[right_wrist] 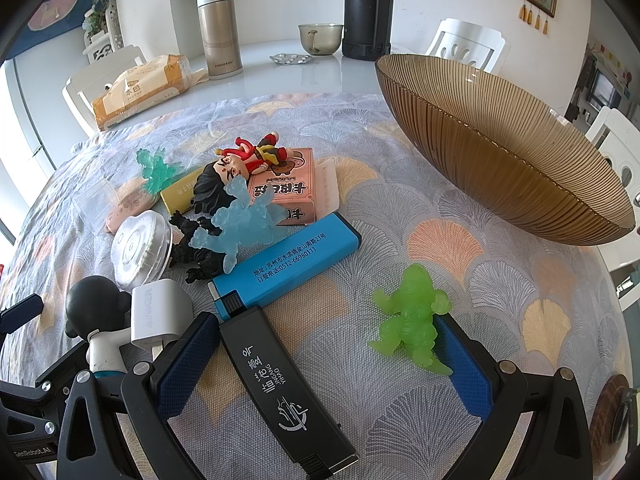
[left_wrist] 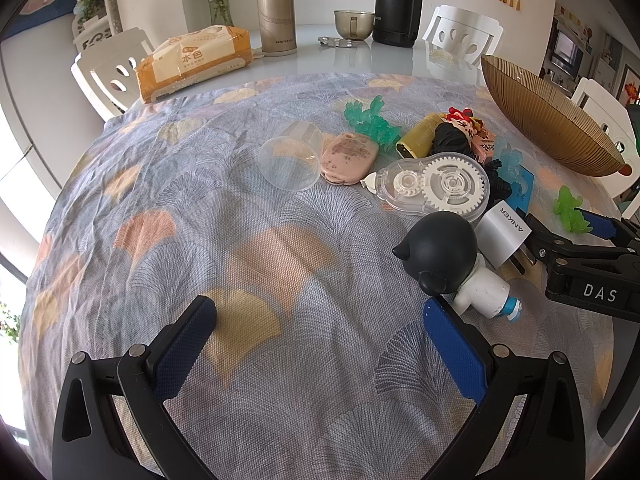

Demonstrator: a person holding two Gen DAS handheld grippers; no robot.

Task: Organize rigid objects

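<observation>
"ANKER" on white charger [left_wrist: 505,236], "DAS" on right gripper [left_wrist: 592,236], "0512-66980111" on blue lighter [right_wrist: 292,262]

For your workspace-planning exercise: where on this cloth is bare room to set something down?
Free: the cloth between the left gripper and clear plastic cup; also between green translucent dinosaur and ribbed amber glass bowl. Crowded: around the blue lighter.

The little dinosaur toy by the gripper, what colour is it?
Bright green dinosaur toy, clearest in right wrist view.
</observation>
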